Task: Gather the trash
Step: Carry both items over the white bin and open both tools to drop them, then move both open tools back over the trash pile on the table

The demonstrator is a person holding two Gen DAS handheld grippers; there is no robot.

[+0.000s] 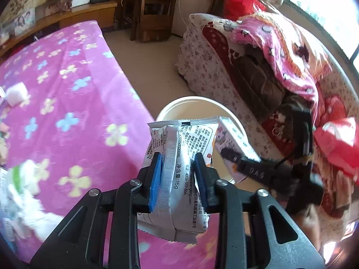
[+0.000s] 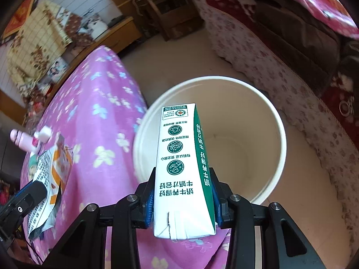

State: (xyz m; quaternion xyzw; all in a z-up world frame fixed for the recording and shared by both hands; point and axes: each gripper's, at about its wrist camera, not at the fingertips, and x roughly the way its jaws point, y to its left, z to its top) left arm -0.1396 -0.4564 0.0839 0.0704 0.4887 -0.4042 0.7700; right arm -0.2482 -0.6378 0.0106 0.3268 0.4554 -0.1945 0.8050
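2 pieces of trash are carried toward the white bucket (image 2: 258, 134). The right gripper (image 2: 182, 201) is clamped on a milk carton (image 2: 181, 168), its long axis pointing to 12 o'clock over the bucket mouth. The left gripper (image 1: 179, 179) pinches a snack wrapper (image 1: 179, 148), also lengthwise toward 12 o'clock. Release is best made only once each item is centred above the rim.
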